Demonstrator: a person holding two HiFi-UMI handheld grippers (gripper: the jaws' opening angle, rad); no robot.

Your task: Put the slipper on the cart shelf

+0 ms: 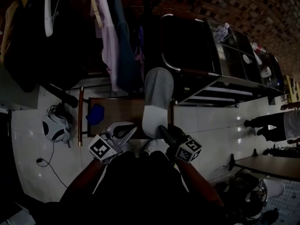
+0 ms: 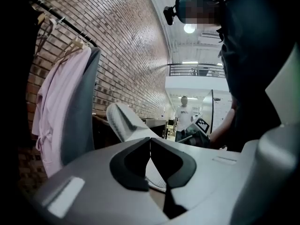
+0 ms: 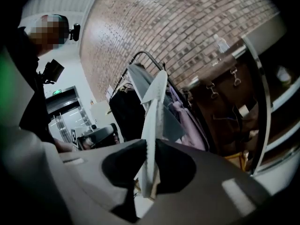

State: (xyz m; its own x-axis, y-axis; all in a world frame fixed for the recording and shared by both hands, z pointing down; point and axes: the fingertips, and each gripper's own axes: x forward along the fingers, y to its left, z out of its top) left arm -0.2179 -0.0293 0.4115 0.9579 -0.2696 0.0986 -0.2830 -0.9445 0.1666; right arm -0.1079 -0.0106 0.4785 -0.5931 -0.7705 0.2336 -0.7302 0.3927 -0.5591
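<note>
Grey and white, the slipper (image 1: 157,100) is held up in the air in front of the person, toe pointing away. It hangs over a small wooden stool (image 1: 123,108) and is not yet on the cart shelf (image 1: 225,89), which lies off to the right. The right gripper (image 1: 161,129) has it by the heel end. In the right gripper view the sole runs edge-on between the dark pads, which are closed to a narrow gap and press on it from both sides.

To do this step well, I judge the right gripper should carry the slipper rightward and forward. It should clear the cart's chrome handle (image 1: 165,55) before the toe drops to shelf level. Turning the sole flat before letting go would probably help, because a slipper released on edge is likely to tip or slide off the slats. The grip sits far back on a long, light thing, so the toe may swing (a slow carry seems wise). The pads should part only once the sole bears on the shelf.

Both forearms come up from the bottom of the head view, elbows close to the body. The right gripper is angled forward and up and leans slightly left. The left gripper (image 1: 127,131) sits just beside the slipper's heel on its left at about the same height. Its jaws are fully together and hold nothing; its own view shows the pads meeting in a thin line, with the slipper beyond them.
</note>
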